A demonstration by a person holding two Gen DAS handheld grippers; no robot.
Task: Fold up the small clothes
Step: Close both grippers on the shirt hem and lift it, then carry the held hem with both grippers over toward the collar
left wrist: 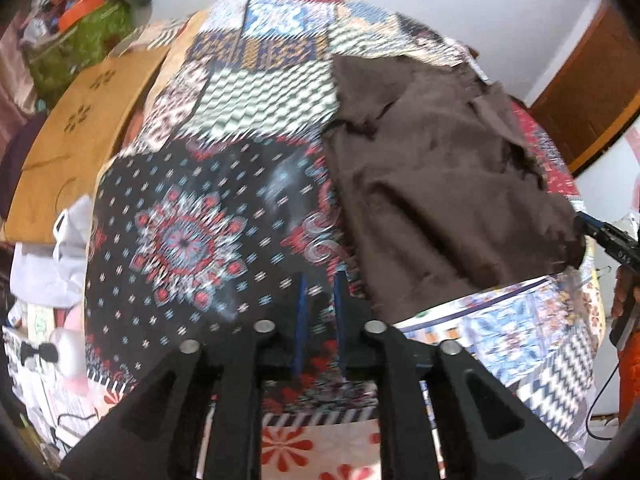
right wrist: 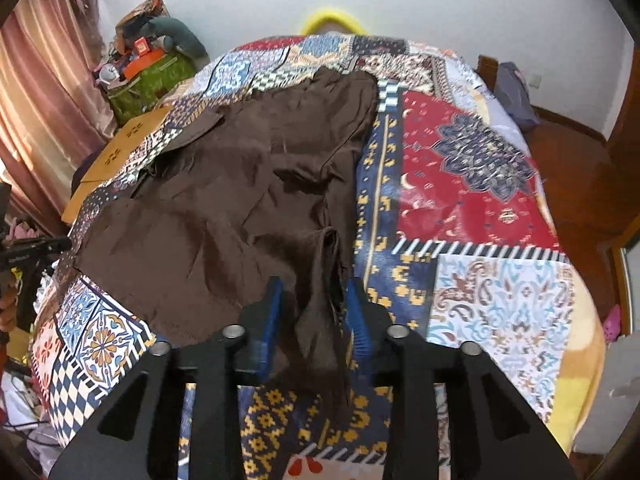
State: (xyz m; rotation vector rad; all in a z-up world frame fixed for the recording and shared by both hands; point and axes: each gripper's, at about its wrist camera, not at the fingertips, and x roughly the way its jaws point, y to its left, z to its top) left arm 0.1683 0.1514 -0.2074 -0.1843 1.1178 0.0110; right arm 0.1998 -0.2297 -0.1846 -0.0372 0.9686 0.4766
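A small dark brown garment (right wrist: 224,208) lies spread on a patchwork bedspread (right wrist: 472,184). In the right wrist view my right gripper (right wrist: 314,304) has its blue pads (right wrist: 272,312) apart, with a bunched corner of the brown cloth lying between them; no firm pinch shows. In the left wrist view the garment (left wrist: 440,184) lies to the right. My left gripper (left wrist: 320,300) hovers over the dark patterned bedspread (left wrist: 180,240), its blue pads (left wrist: 301,312) a small gap apart and nothing between them. The right gripper's tip (left wrist: 600,232) touches the garment's right edge there.
A tan cardboard box (left wrist: 76,136) and a green bag (right wrist: 148,80) with clutter stand left of the bed. Pink curtains (right wrist: 36,100) hang at left. A wooden door (left wrist: 592,92) is at right. A yellow ring (right wrist: 332,20) sits at the bed's far end.
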